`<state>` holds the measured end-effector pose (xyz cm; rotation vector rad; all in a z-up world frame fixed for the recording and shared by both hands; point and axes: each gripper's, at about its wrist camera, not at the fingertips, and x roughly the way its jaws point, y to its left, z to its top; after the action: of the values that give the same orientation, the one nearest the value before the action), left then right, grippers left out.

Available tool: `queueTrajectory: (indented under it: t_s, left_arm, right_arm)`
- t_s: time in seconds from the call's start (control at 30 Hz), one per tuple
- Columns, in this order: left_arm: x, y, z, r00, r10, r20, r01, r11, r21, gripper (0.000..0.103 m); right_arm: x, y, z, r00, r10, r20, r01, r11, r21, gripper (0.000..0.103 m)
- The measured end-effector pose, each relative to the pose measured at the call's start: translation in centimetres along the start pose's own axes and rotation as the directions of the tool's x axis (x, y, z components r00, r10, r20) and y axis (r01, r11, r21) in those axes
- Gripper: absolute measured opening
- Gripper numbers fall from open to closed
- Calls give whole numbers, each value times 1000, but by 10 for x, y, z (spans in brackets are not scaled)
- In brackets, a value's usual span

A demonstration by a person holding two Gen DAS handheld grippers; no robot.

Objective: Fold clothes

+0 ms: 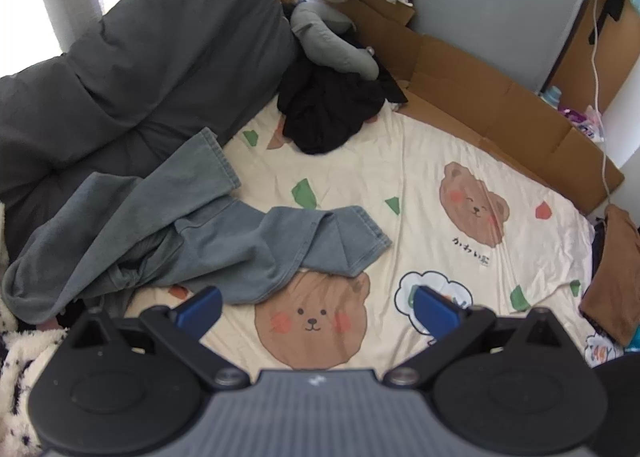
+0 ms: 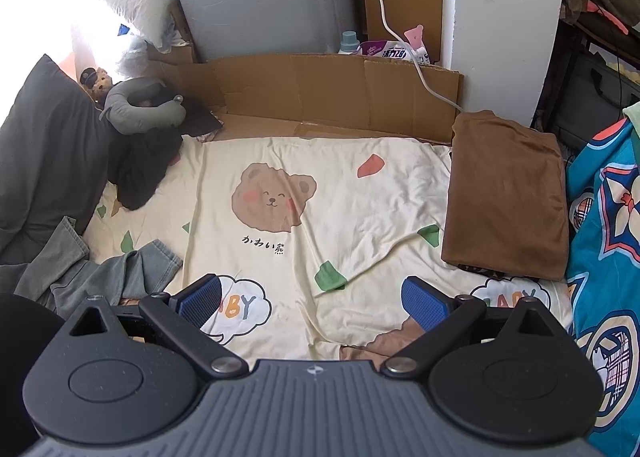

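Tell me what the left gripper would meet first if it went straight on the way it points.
Probably the bear-print sheet: the open left gripper aims at bare sheet just past the jeans hem. Depth is unclear, so it might graze that hem.

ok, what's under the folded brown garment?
The brown garment lies on the bear-print sheet. A dark patterned edge peeks out beneath its near side; what that item is stays covered.
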<state>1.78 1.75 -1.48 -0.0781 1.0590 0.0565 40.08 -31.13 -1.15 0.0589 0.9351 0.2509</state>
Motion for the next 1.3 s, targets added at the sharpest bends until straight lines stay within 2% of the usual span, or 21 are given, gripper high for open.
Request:
queueTrajectory:
  t_s: [0.17, 0.3, 0.5, 0.63, 1.3]
  left_arm:
    - [0, -4, -1, 1000, 5, 12, -5, 1000, 0, 103]
    - [-2, -8, 3, 999, 37, 31, -37, 999, 20, 103]
    - [-5, -5, 7, 998, 11, 56, -10, 1000, -18, 102]
    - [-4, -4, 9, 999, 13, 48, -12, 1000, -19, 102]
    - [1, 15, 0, 999, 7, 42, -5, 999, -45, 102]
  right_arm:
    - [1, -2, 1, 1000, -4, 7, 4, 1000, 7, 100]
    - [1, -5, 2, 1000, 17, 8, -18, 999, 27, 100]
    - [2, -8, 3, 1000, 9, 16, -9, 999, 37, 100]
    - [-2, -9, 2, 999, 31, 27, -32, 998, 48, 100]
    - [-9, 3, -4, 999, 13, 44, -13, 1000, -12, 100]
